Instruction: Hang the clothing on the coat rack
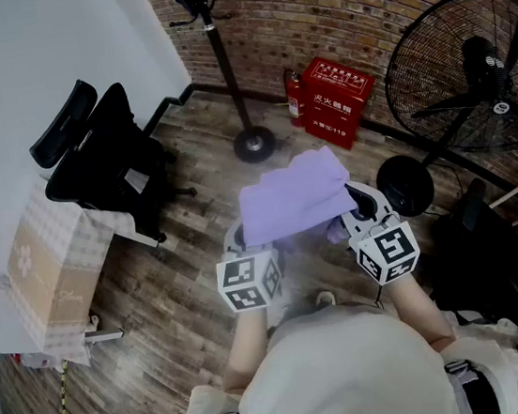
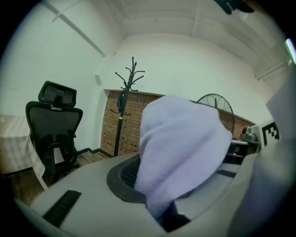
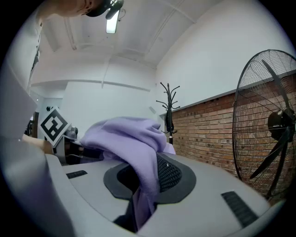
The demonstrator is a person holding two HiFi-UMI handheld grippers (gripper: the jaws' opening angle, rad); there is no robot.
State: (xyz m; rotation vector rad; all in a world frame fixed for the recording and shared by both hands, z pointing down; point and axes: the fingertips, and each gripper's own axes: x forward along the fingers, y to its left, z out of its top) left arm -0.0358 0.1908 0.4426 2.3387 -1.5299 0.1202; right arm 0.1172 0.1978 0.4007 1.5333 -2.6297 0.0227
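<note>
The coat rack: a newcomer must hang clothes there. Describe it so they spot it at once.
Start at the brick wall. Left of the red box and the big fan stands the coat rack. It alone is a thin black pole on a round base, hooks on top.

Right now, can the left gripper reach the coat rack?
Probably not yet. The left gripper, shut on the purple garment, is well short of the coat rack by the brick wall. The wooden floor between looks free, so stepping closer should do it.
</note>
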